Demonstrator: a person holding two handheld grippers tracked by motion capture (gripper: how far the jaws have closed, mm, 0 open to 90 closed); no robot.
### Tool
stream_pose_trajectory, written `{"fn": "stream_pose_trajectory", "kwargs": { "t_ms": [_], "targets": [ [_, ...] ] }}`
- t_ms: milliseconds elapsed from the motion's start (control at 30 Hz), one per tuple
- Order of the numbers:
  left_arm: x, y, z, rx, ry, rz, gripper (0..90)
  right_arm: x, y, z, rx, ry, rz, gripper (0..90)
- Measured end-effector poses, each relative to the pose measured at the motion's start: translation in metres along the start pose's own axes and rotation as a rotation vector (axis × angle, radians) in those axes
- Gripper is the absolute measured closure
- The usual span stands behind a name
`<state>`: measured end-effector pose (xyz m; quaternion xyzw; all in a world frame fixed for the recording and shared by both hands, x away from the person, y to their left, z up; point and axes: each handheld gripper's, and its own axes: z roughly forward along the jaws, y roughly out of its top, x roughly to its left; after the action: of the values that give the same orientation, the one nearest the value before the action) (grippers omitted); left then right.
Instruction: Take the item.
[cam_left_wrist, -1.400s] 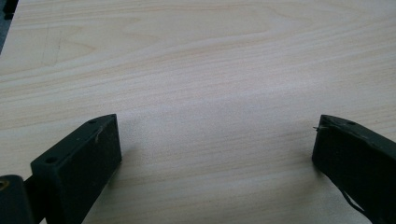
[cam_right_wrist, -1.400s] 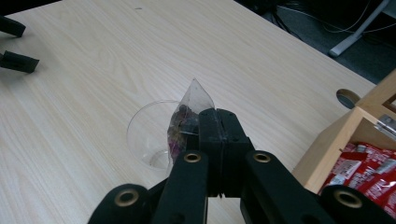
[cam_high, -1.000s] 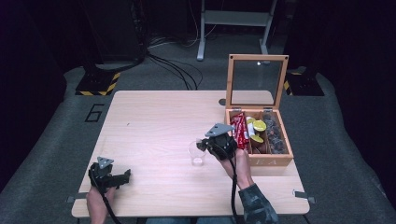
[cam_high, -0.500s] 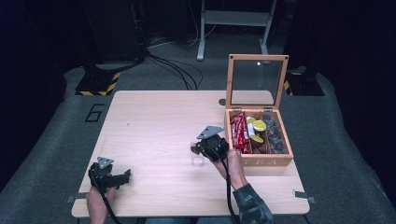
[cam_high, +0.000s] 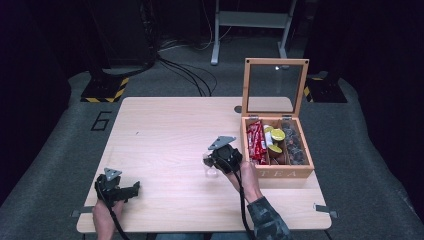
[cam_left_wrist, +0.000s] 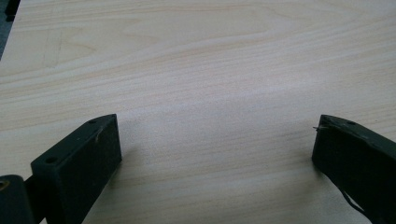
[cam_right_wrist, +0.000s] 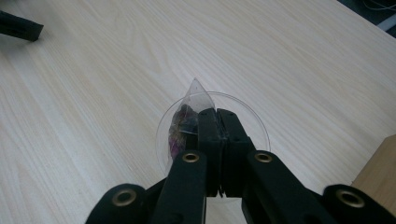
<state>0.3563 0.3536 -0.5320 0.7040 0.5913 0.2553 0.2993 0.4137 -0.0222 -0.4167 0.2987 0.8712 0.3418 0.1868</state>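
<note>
Nearest you, at the near left corner of the table (cam_high: 165, 125), your left hand (cam_high: 106, 212) holds the left gripper (cam_high: 131, 190) low over bare wood; in the left gripper view its two black jaws stand wide apart with nothing between them, only pale wood grain running across. Farther in and to the right, your right hand (cam_high: 246, 176) holds the right gripper (cam_right_wrist: 218, 116) just left of the wooden tea box (cam_high: 280, 172). In the right gripper view its jaws are pressed together, and they pinch the edge of a clear pyramid tea bag (cam_right_wrist: 186, 119) with dark purple and brown leaves inside. That tea bag hangs at the mouth of a clear plastic cup (cam_right_wrist: 254, 121), whose round rim circles the jaw tips from below; whether the bag touches the cup's wall you cannot tell from here. In the high view the cup (cam_high: 210, 167) stands on the table directly under the right gripper, near the box's left wall but apart from it. The box carries the letters TEA on its near side, and its compartments hold red wrapped sachets (cam_high: 255, 142) at the left, yellow-lidded capsules (cam_high: 276, 136) in the middle and dark packets (cam_high: 295, 145) at the right. Its glass-paned lid (cam_high: 275, 87) stands upright at the far edge of the box.
</note>
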Motion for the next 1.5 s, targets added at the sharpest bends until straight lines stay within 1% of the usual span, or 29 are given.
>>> {"fn": "stream_pose_trajectory", "kwargs": {
  "t_ms": [33,67,133,200,233,267,300,367,400,433,500,600,667,700,833,867,967,1000,1067,1133,1167,1233,1267,1300,1333,1367,1433,1467,1500],
  "targets": [
    [0.0,0.0,0.0,0.0,0.0,0.0,1.1,-0.001,0.0,0.0,0.002,-0.002,-0.01,84.6],
    [0.0,0.0,0.0,0.0,0.0,-0.001,1.1,0.0,0.0,0.0,-0.006,-0.003,0.004,82.6],
    [0.0,0.0,0.0,-0.001,0.0,-0.001,1.1,-0.001,0.0,-0.002,-0.011,0.0,-0.003,78.8],
    [0.0,0.0,0.0,-0.001,0.0,-0.001,1.1,-0.002,0.0,-0.004,-0.027,-0.001,0.003,71.9],
    [0.0,0.0,0.0,-0.001,0.0,-0.001,1.1,-0.002,0.0,-0.006,-0.022,0.002,0.008,68.1],
    [0.0,0.0,0.0,-0.004,0.003,-0.002,1.1,-0.002,0.0,-0.007,-0.037,-0.003,0.003,64.6],
    [0.0,0.0,0.0,-0.002,0.0,-0.001,1.1,-0.003,0.001,-0.009,-0.029,-0.004,0.008,60.9],
    [0.0,0.0,0.0,0.0,0.0,0.001,1.1,-0.002,0.0,-0.013,-0.038,-0.003,0.033,50.0],
    [0.0,0.0,0.0,0.0,0.0,0.0,1.1,-0.003,0.0,-0.015,-0.05,-0.002,0.028,46.6],
    [0.0,0.0,0.0,0.0,0.0,-0.001,1.1,-0.003,-0.001,-0.02,-0.053,0.0,0.045,42.9],
    [0.0,0.0,0.0,0.0,0.0,-0.001,1.1,-0.004,-0.003,-0.026,-0.073,-0.005,0.038,34.6],
    [0.0,0.0,0.0,0.0,0.0,0.0,1.1,-0.005,-0.008,-0.035,-0.082,-0.005,0.042,25.5],
    [0.0,0.0,0.0,0.0,0.0,0.0,1.1,-0.005,-0.01,-0.038,-0.086,-0.004,0.041,23.1],
    [0.0,0.0,0.0,-0.001,0.001,0.0,1.1,-0.007,-0.015,-0.043,-0.09,-0.009,0.04,19.8],
    [0.0,0.0,0.0,0.0,0.0,0.0,1.1,-0.01,-0.024,-0.055,-0.092,-0.026,0.067,15.6],
    [0.0,0.0,0.0,-0.001,0.0,0.0,1.1,-0.011,-0.027,-0.059,-0.094,-0.03,0.061,15.6],
    [0.0,0.0,0.0,0.001,-0.001,-0.003,1.1,-0.011,-0.035,-0.068,-0.093,-0.055,0.072,15.0],
    [0.0,0.0,0.0,-0.004,0.002,-0.001,1.1,-0.012,-0.038,-0.071,-0.093,-0.061,0.061,15.0],
    [0.0,0.0,0.0,0.0,0.0,0.0,1.1,-0.012,-0.044,-0.077,-0.097,-0.073,0.082,14.9],
    [0.0,0.0,0.0,-0.004,0.002,-0.002,1.1,-0.013,-0.048,-0.08,-0.103,-0.077,0.079,14.8],
    [0.0,0.0,0.0,0.0,-0.001,-0.001,1.1,-0.012,-0.055,-0.086,-0.101,-0.094,0.097,14.7],
    [0.0,0.0,0.0,0.0,-0.001,0.0,1.1,-0.013,-0.064,-0.091,-0.11,-0.103,0.102,14.7],
    [0.0,0.0,0.0,0.0,-0.001,0.0,1.1,-0.013,-0.064,-0.091,-0.11,-0.103,0.102,14.7],
    [0.0,0.0,0.0,-0.004,0.002,-0.002,1.1,-0.014,-0.073,-0.096,-0.114,-0.124,0.118,14.7],
    [0.0,0.0,0.0,-0.004,0.002,-0.002,1.1,-0.014,-0.073,-0.096,-0.114,-0.124,0.118,14.7],
    [0.0,0.0,0.0,-0.004,0.002,-0.002,1.1,-0.015,-0.084,-0.1,-0.111,-0.136,0.136,14.6],
    [0.0,0.0,0.0,-0.004,0.002,-0.002,1.1,-0.016,-0.094,-0.103,-0.108,-0.154,0.155,14.2],
    [0.0,0.0,0.0,-0.004,0.002,-0.002,1.1,-0.016,-0.094,-0.103,-0.108,-0.154,0.155,14.2],
    [0.0,0.0,0.0,-0.004,0.002,-0.002,1.2,-0.019,-0.104,-0.105,-0.102,-0.165,0.174,13.7]
  ]
}}
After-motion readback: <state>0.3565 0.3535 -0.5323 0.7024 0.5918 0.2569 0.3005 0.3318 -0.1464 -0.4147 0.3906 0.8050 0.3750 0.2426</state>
